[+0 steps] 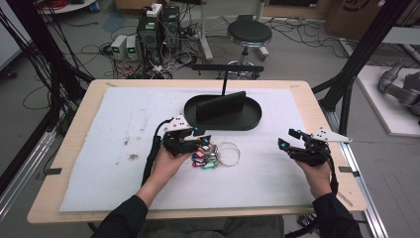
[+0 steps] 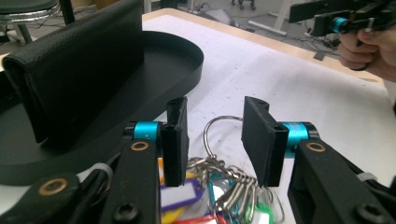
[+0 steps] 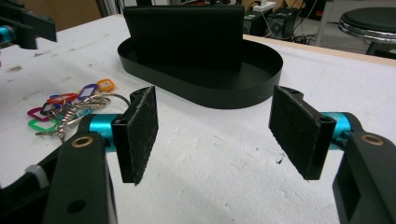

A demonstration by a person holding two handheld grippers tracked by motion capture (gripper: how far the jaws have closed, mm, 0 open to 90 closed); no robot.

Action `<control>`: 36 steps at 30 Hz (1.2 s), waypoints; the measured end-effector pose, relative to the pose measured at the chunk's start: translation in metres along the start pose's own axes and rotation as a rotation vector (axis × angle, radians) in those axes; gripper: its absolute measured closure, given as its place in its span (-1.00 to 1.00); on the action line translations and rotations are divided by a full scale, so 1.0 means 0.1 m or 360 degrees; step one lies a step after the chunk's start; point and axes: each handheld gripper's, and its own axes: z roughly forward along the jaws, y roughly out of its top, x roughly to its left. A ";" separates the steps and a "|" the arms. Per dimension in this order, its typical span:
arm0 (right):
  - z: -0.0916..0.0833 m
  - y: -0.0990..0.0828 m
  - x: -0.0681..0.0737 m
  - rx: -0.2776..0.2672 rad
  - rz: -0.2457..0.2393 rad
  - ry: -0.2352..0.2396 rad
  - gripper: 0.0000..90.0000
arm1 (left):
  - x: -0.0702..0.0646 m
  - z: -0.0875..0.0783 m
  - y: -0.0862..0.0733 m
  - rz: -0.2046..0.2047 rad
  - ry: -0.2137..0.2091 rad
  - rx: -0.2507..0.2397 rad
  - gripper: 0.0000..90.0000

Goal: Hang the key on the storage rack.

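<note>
Between the parted jaws of the left gripper (image 2: 215, 140), and a little below them, lies a bunch of keys (image 2: 219, 186) on a large wire ring, with tags in purple, red, green, blue and orange; in the left gripper view the two black pads stand apart with nothing pinched, and the ring's loop shows in the gap just beyond them. In the high view this gripper (image 1: 198, 135) sits over the left edge of the bunch of keys (image 1: 212, 154), whose ring reaches out to the right of the jaws. Past the fingertips, up and away from the person, stands a black oval tray (image 1: 252, 119) with a black wallet (image 1: 220, 106) upright on its long edge inside it; in the left gripper view the wallet (image 2: 74, 65) rises to the left of the left pad and the tray's (image 2: 187, 65) wall curves just behind it. The right gripper (image 1: 288, 139) hangs well apart from the keys, to their right, its jaws also spread wide and empty above the white mat (image 1: 124, 148). From the right gripper view, the tray (image 3: 252, 93) lies straight ahead beyond the pads, the wallet (image 3: 184, 35) upright in it, and the keys (image 3: 70, 105) rest off to the left of the left pad. The mat covers a wooden table (image 1: 79, 119).
</note>
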 end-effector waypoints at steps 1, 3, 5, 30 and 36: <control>0.00 0.00 0.00 0.0001 -0.0002 0.0000 -0.25 | 0.00 0.00 0.00 0.0000 0.0000 0.0000 0.42; 0.00 0.00 0.00 0.0003 -0.0001 0.0002 -0.25 | 0.01 0.08 0.02 0.0000 -0.0011 0.0006 0.44; 0.00 0.00 0.00 0.0002 -0.0001 0.0004 -0.25 | 0.02 0.15 0.03 -0.0017 -0.0027 0.0011 0.51; 0.00 0.00 -0.02 -0.0009 0.0007 0.0011 -0.25 | 0.10 0.75 -0.07 -0.0068 -0.0018 0.0411 0.48; 0.00 0.00 -0.02 -0.0013 0.0001 0.0010 -0.25 | 0.08 0.81 -0.08 -0.0039 -0.0013 0.0476 0.57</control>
